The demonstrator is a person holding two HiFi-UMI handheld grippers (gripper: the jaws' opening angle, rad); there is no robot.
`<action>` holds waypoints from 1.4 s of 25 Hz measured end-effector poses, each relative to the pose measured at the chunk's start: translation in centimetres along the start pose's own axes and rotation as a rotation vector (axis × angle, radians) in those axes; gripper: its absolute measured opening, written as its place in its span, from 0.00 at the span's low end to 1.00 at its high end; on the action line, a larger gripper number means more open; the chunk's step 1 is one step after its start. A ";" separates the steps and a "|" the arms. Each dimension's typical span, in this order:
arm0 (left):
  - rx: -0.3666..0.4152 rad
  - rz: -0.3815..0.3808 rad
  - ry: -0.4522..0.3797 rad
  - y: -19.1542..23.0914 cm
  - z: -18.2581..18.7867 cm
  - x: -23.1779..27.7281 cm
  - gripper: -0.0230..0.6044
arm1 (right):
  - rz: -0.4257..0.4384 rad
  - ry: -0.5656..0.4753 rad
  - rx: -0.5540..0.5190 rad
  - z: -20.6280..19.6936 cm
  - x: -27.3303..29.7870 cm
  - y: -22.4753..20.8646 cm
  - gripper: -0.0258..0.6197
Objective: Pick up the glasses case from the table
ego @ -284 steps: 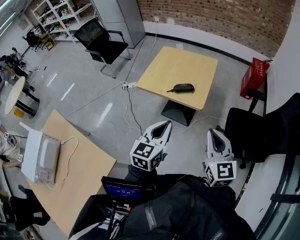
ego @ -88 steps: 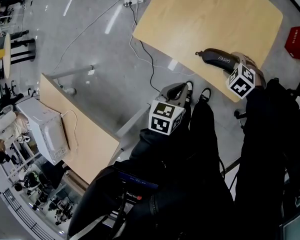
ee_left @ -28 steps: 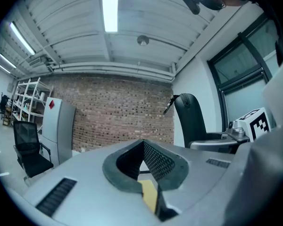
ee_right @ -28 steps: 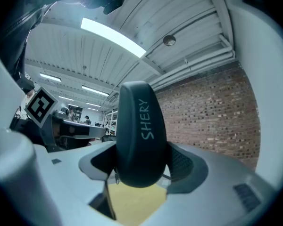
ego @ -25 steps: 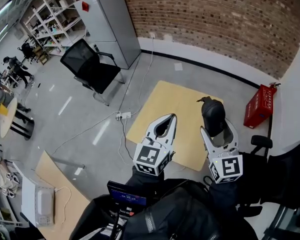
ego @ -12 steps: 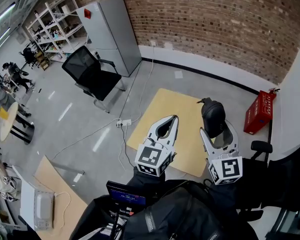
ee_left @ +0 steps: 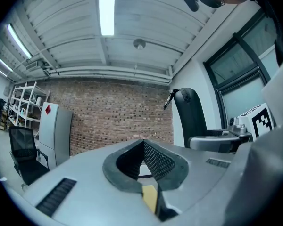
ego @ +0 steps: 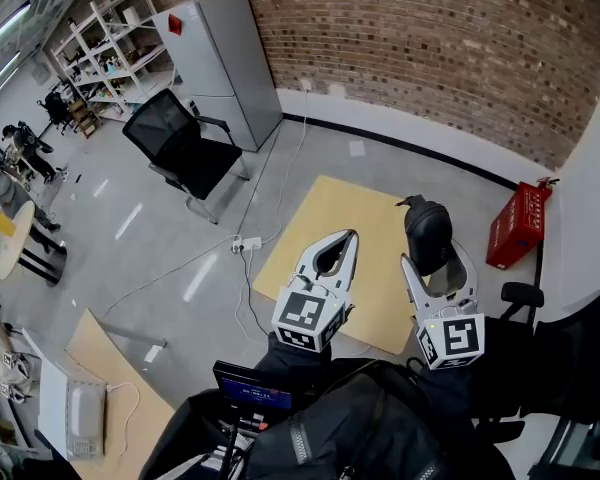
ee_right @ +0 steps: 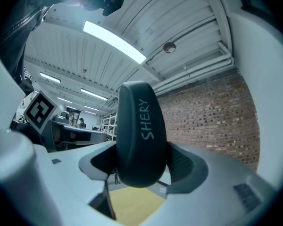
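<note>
While clamped between right gripper [ego: 435, 260] jaws, glasses case [ego: 427, 230] clear of table [ego: 325, 230].

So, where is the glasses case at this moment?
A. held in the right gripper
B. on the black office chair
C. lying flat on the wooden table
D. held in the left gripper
A: the right gripper view shows the glasses case clamped between the jaws of the right gripper, while the left gripper holds nothing.
</note>
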State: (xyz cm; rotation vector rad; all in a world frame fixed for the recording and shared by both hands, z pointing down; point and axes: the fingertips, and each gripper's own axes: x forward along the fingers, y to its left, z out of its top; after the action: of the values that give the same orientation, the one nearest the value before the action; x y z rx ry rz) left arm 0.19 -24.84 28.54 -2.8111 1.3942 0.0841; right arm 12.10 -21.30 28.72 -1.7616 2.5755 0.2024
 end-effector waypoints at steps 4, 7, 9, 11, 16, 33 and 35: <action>-0.003 0.003 0.004 -0.4 -0.3 0.1 0.04 | 0.001 0.001 0.003 -0.2 -0.3 -0.3 0.55; -0.005 0.005 0.006 -0.2 -0.3 0.1 0.04 | 0.004 0.002 0.004 -0.2 -0.1 -0.2 0.55; -0.006 0.006 0.008 0.0 -0.3 0.0 0.04 | 0.006 0.004 0.005 -0.2 0.1 0.0 0.55; -0.006 0.007 0.009 0.1 -0.3 0.0 0.04 | 0.007 0.006 0.007 -0.2 0.1 0.0 0.55; -0.006 0.006 0.011 0.2 -0.5 0.1 0.04 | 0.009 0.001 0.010 -0.3 0.2 0.0 0.55; -0.008 -0.004 0.014 0.0 -0.5 0.1 0.04 | 0.013 -0.007 0.018 -0.2 0.1 0.2 0.55; -0.008 -0.003 0.012 0.1 -0.5 0.2 0.04 | 0.014 -0.007 0.018 -0.2 0.2 0.2 0.55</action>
State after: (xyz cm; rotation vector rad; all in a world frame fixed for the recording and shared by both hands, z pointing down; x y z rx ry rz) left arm 0.27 -25.01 29.00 -2.8251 1.3960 0.0729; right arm 11.87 -21.45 28.93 -1.7344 2.5770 0.1846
